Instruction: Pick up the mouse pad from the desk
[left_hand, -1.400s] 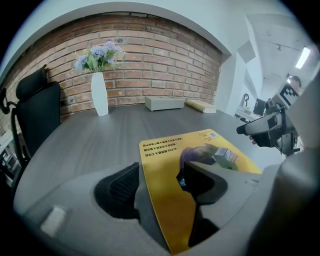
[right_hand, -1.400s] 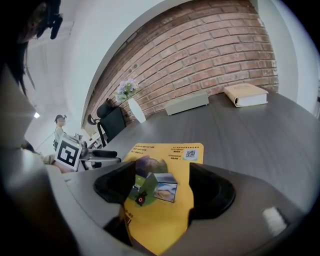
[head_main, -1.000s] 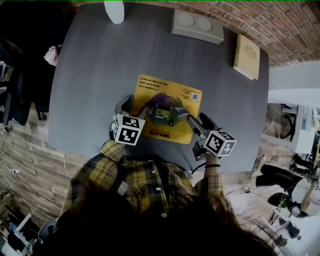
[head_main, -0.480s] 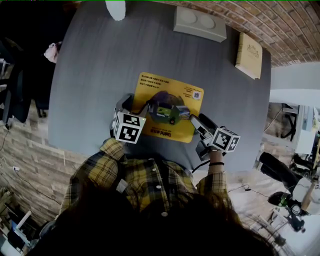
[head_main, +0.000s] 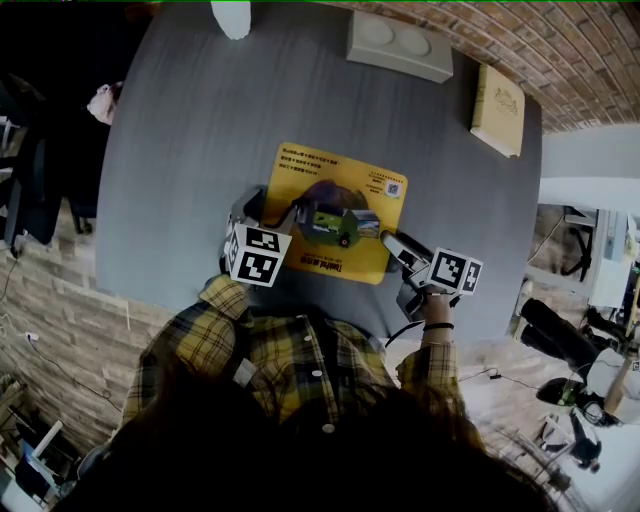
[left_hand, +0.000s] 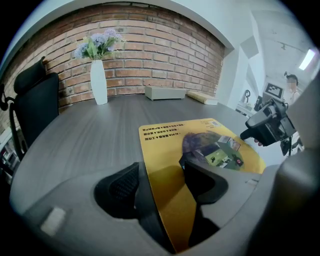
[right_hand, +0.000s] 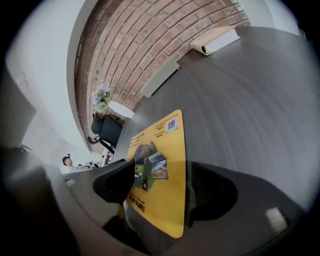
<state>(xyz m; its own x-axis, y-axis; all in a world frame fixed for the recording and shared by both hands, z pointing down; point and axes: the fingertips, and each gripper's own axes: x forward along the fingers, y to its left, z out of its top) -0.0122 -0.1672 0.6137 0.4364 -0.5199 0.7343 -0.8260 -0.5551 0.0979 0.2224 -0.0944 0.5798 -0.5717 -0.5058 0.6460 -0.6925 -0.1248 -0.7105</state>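
Under everything was a big dark grey wooden desk (head_main: 180, 150), pushed up to a red brick wall (left_hand: 150, 45). A black office chair (left_hand: 35, 100) stood at one side. The flat yellow mouse pad (head_main: 335, 180) with a picture on it lay near the person's edge of the desk. At the far edge sat a long grey box (head_main: 398, 47), a tan book (head_main: 498, 97) and a tall white vase (left_hand: 99, 82) with pale flowers.

The left gripper (left_hand: 161, 175) was at the pad's near left corner. Its two black jaws were apart, with that corner of the pad between them. The right gripper (right_hand: 159, 172) was tipped over at the near right corner. Its jaws were apart too, and the yellow pad ran between them.
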